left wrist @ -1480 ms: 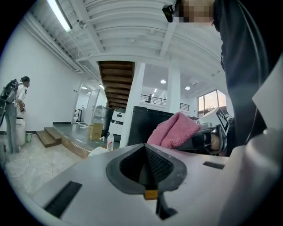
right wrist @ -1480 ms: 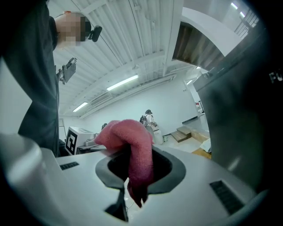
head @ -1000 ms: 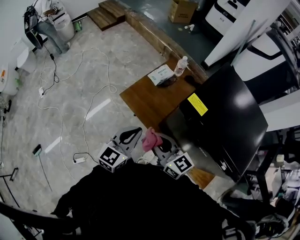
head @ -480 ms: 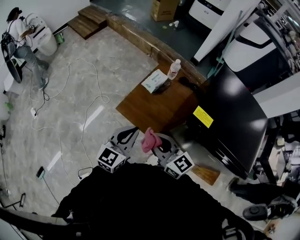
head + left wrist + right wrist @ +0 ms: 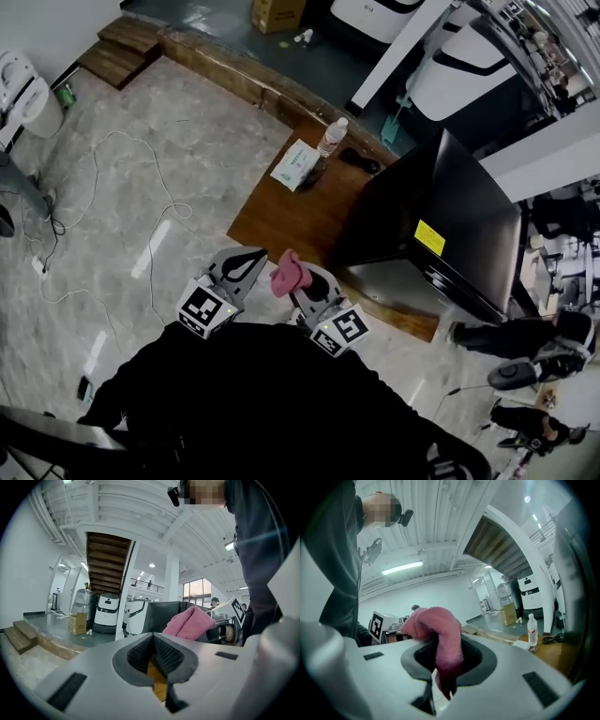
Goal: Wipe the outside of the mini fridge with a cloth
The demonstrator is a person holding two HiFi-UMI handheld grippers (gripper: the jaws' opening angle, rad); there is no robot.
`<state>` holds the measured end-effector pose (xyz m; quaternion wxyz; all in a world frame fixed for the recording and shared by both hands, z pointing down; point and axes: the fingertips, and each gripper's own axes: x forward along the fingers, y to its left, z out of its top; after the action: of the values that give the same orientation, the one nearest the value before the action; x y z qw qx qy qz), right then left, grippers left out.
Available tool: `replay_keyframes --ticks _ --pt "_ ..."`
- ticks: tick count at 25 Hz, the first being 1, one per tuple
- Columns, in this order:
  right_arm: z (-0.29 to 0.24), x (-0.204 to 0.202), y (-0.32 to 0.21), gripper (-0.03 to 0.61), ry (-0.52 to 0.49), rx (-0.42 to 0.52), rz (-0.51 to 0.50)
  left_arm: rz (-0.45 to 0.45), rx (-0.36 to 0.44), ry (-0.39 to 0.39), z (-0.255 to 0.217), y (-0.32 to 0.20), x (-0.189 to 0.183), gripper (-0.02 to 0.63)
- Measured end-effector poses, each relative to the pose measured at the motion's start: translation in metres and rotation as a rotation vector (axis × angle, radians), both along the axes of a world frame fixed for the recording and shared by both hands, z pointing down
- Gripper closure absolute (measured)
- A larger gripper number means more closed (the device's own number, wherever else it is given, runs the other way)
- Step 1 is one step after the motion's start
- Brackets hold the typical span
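R gripper (image 5: 298, 284) fingers closed tight on the pink cloth (image 5: 284, 271). It's pinched mid-fold: a bunch stands above the fingers and a short tail hangs below, per the right gripper view. L gripper (image 5: 255, 256) fingers shut w/ nothing between them, just beside the R fingers on their left. Mini fridge (image 5: 441, 225) is ahead and to the right of the R fingers, well apart, no contact yet. Looks like it sits on the wood tabletop (image 5: 281, 211), whose bare part lies straight ahead of both finger pairs. So IMO this is the approach and wiping hasn't started. To do it well, bring the R fingers up to the nearest dark panel and lead w/ the bunched cloth so fabric meets the shell, not finger plastic. Press flat and use long overlapping strokes, top to bottom. Only a small wad sits proud of the fingers, so tilt to keep it between fingers and panel. L fingers could steady the fridge if it slides. Edges: watch the fridge corner nearest the fingers and the tabletop rim just ahead. Bottle (image 5: 331, 137) and tissue pack (image 5: 295, 165) sit far ahead of the fingers at the tabletop's far end, tip risk if the sweep runs long. Open floor left of the L fingers, but cables (image 5: 122, 178) trail there. Right of the fridge looks crowded.
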<state>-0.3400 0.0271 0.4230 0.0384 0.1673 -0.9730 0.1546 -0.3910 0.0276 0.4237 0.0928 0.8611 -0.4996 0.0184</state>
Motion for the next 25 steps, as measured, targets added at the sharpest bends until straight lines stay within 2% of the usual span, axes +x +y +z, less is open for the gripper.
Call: replay_keyframes --ticks 7,15,20,25 --pt "0.005 -0.027 -0.008 0.497 0.019 -0.022 0.115 0.087 -0.014 0.019 0.007 -0.012 -0.035 0.607" --pt "0.013 -0.026 -0.059 0.497 -0.02 -0.027 0.199 0.16 -0.014 0.007 0.015 -0.059 -0.023 0.607" --pt "-0.002 -0.022 -0.103 0.497 -0.09 -0.032 0.238 0.191 -0.001 -0.034 -0.001 -0.1 -0.013 0.607" --pt "-0.01 -0.006 -0.153 0.497 -0.199 -0.064 0.338 0.218 0.017 -0.056 -0.013 -0.148 -0.003 0.607"
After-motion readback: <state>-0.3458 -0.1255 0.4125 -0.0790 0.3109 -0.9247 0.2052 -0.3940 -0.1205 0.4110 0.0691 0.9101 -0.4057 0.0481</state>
